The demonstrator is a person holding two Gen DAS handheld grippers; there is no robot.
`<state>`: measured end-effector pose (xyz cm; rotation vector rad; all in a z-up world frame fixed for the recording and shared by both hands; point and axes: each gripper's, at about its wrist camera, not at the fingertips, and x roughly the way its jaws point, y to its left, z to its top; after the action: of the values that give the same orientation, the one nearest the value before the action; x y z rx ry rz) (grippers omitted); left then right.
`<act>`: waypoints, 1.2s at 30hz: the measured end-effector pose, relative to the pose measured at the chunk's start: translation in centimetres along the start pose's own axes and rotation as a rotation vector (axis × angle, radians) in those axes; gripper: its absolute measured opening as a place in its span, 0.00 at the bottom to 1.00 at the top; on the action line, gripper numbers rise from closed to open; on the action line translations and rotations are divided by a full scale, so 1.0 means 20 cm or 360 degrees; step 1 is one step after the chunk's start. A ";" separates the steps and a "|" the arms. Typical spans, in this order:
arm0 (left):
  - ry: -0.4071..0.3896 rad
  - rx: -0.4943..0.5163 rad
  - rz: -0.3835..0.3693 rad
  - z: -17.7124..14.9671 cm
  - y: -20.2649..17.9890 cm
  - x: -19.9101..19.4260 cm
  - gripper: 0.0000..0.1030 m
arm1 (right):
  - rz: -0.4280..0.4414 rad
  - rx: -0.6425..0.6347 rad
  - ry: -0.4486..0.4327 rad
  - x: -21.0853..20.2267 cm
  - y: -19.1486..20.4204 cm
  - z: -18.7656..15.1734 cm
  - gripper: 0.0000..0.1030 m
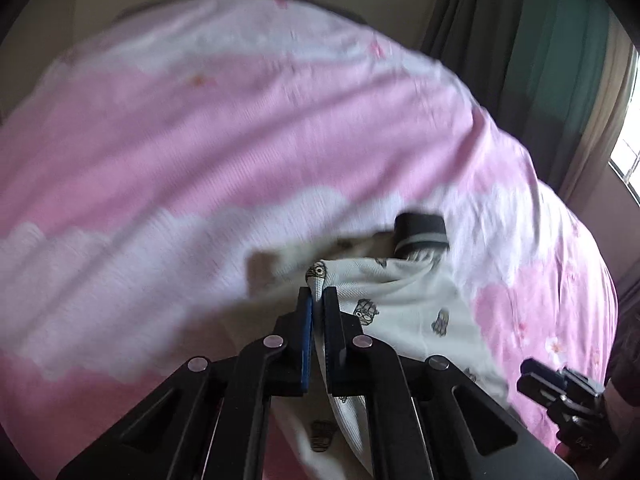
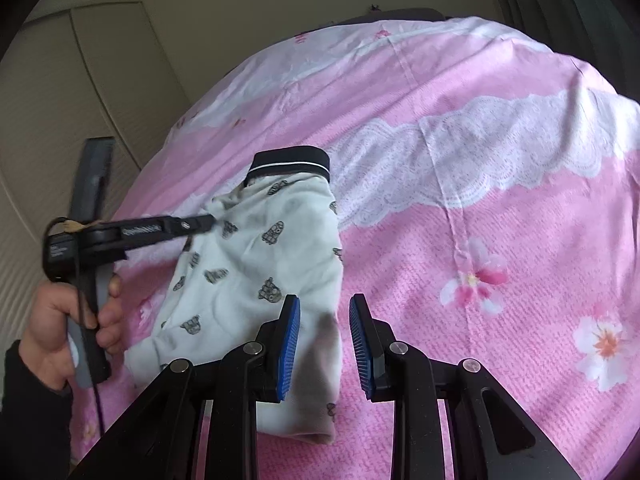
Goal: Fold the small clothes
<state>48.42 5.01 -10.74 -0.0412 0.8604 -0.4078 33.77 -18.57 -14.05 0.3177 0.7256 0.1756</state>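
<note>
A small white garment (image 2: 256, 264) printed with little cartoon figures lies on the pink bed cover (image 2: 480, 240), its dark waistband (image 2: 292, 162) at the far end. My left gripper (image 1: 318, 296) is shut on a raised fold of the garment (image 1: 400, 300); the cloth runs between its blue pads. The right wrist view shows the left gripper (image 2: 212, 220) pinching the garment's left edge near the waistband. My right gripper (image 2: 325, 320) is open just above the garment's near right edge, its pads apart and not pressing on the cloth. The right gripper (image 1: 536, 376) also shows at the left wrist view's lower right.
The bed cover (image 1: 200, 140) is pink with white lace bands and flower prints. A person's hand (image 2: 60, 320) holds the left gripper's handle. Beige cupboard doors (image 2: 60, 100) stand past the bed's left side. Dark curtains (image 1: 520, 40) and a window (image 1: 628, 152) are at the right.
</note>
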 end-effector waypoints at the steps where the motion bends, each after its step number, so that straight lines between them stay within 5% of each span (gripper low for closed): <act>1: -0.0021 0.0020 0.0031 0.01 0.01 -0.02 0.07 | 0.0003 0.0004 -0.0003 -0.01 0.00 0.00 0.27; 9: 0.0136 0.0028 0.0048 -0.06 0.05 0.16 0.08 | 0.0037 -0.0097 0.0041 -0.03 0.11 -0.03 0.27; 14: 0.0053 0.0061 0.0056 -0.17 -0.04 -0.06 0.29 | -0.0035 -0.0231 0.0050 -0.09 0.14 -0.07 0.29; 22: 0.0123 -0.0003 0.0089 -0.61 -0.24 -0.39 0.29 | -0.0067 -0.0378 0.0057 -0.27 0.13 -0.19 0.32; 33: 0.0142 -0.0112 0.0066 -0.77 -0.27 -0.32 0.28 | -0.0069 -0.0486 0.0195 -0.12 0.17 -0.23 0.32; 34: 0.0146 -0.0130 0.0073 -0.77 -0.26 -0.31 0.21 | -0.0069 -0.0470 0.0199 -0.11 0.16 -0.22 0.31; 36: 0.0149 -0.0170 0.0099 -0.78 -0.23 -0.31 0.11 | -0.0060 -0.0443 0.0209 -0.08 0.14 -0.21 0.09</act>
<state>31.71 4.99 -15.58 -0.0941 0.9727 -0.3069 29.64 -15.34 -15.08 0.0273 0.8251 0.2601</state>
